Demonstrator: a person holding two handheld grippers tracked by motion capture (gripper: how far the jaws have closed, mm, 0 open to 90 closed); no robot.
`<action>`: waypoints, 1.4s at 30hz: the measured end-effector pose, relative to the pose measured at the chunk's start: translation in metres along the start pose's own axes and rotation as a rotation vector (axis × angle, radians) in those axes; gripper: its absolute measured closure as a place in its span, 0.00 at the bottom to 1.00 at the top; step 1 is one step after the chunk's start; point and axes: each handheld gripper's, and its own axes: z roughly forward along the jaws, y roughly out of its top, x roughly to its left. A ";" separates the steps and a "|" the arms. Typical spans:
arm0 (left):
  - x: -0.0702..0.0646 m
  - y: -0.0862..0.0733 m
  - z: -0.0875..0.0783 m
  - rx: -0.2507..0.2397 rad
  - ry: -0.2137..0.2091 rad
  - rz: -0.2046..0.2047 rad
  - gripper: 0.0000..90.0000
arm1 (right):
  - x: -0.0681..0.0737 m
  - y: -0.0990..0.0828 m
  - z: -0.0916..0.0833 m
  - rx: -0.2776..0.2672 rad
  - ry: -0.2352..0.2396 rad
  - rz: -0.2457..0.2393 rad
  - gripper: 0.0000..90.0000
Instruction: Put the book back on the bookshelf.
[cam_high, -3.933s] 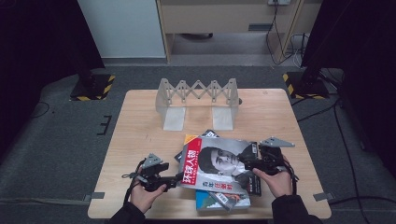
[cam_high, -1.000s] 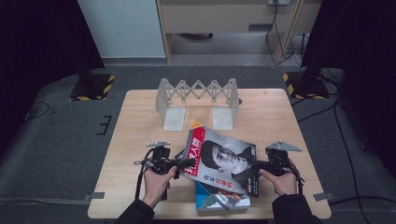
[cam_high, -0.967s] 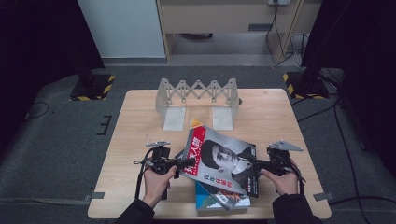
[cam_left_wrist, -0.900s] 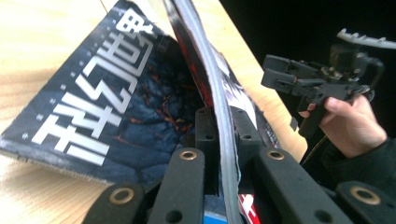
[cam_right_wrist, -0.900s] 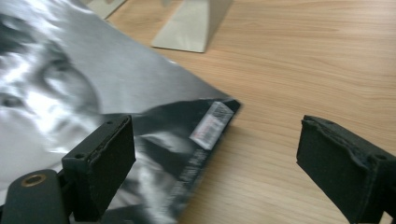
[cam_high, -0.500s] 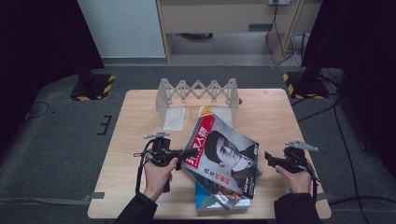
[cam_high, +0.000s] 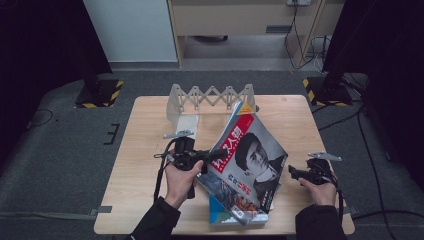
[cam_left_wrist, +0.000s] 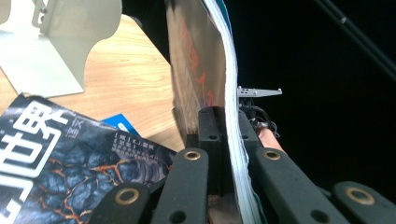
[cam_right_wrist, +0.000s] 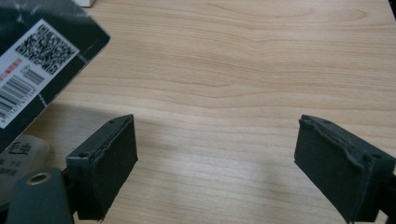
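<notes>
I have the magazine (cam_high: 249, 162) pinched at its left edge in my left gripper (cam_high: 212, 156), clear of the pile and tilted, long axis running toward the rack (cam_high: 211, 97), where it isn't yet standing. My right gripper (cam_high: 295, 174) hangs wide open, holding nothing, just right of the magazine.

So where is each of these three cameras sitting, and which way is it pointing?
High view: above the person's side, looking forward and down on the wooden table; forearms, left gripper and right gripper show.
Left gripper view: rides on the left gripper, looking along jaws shut on the magazine; the other hand shows beyond.
Right gripper view: rides on the right gripper, looking down at bare tabletop between open jaws.
Shared: the high and left gripper views both show the magazine and the accordion book rack.
</notes>
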 end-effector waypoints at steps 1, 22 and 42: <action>-0.002 0.000 0.003 0.001 0.001 0.003 0.95 | -0.002 -0.001 0.001 0.001 -0.003 -0.003 0.15; -0.013 0.017 0.001 -0.060 -0.068 -0.003 0.95 | -0.017 -0.014 0.011 0.071 -0.013 -0.016 0.13; 0.002 0.054 -0.069 -0.218 0.048 0.025 0.95 | -0.013 -0.022 0.017 0.014 -0.016 -0.098 0.03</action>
